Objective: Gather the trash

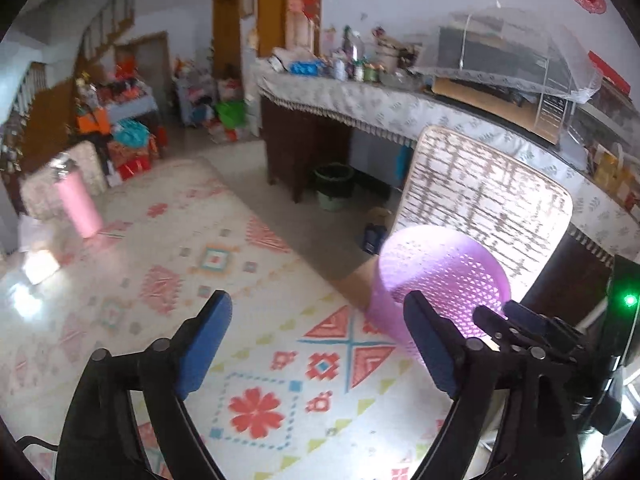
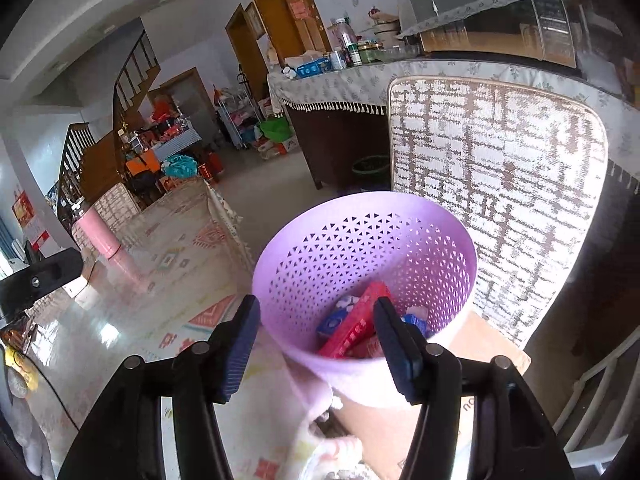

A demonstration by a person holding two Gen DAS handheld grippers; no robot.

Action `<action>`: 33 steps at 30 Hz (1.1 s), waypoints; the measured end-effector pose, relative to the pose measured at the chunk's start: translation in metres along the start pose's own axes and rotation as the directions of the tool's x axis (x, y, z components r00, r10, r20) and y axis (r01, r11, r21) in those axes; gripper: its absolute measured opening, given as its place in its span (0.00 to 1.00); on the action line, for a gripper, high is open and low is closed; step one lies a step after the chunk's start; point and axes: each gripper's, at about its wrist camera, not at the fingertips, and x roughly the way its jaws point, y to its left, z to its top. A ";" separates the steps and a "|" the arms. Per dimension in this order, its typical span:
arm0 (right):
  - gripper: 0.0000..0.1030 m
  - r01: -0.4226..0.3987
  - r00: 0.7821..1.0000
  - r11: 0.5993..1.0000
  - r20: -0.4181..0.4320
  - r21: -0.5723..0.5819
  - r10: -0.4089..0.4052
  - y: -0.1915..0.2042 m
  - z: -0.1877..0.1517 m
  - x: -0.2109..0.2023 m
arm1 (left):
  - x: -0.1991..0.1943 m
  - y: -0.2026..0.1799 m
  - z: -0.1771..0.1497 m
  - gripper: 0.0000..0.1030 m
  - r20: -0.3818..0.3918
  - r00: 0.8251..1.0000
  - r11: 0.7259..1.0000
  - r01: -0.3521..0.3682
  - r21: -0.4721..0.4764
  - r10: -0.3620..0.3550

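Standing on the patterned cloth's edge with red cartons (image 2: pixel 354 326) inside, lilac perforated plastic basket (image 2: pixel 362 276) looks light and flexible, best pinched at its rim, both left gripper (image 1: pixel 318 344) and right gripper (image 2: pixel 316 344) spread, holding nothing.

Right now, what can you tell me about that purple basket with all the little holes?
The purple basket is a round, lilac, plastic-looking bin, its wall pierced by rows of small triangular holes under a smooth rim. It stands upright on what looks like a cardboard box, beside the patterned cloth, with a woven chair back behind. Inside lie a red carton and blue and white packets. Neither gripper touches it.
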 end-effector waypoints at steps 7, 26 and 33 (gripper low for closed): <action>0.62 0.041 0.999 0.999 0.017 -0.037 -0.040 0.015 -0.021 -0.019 | -0.024 -0.005 -0.024 0.87 0.044 0.999 0.999 -0.029 0.014 0.028; 0.66 0.178 0.983 0.978 0.074 -0.112 -0.171 0.019 -0.048 -0.062 | -0.101 -0.039 -0.076 1.00 0.363 0.923 0.987 -0.153 0.038 0.129; 0.69 0.222 0.974 0.965 0.088 -0.139 -0.211 0.021 -0.052 -0.065 | -0.084 -0.042 -0.078 1.00 0.260 0.962 0.994 -0.098 0.053 0.081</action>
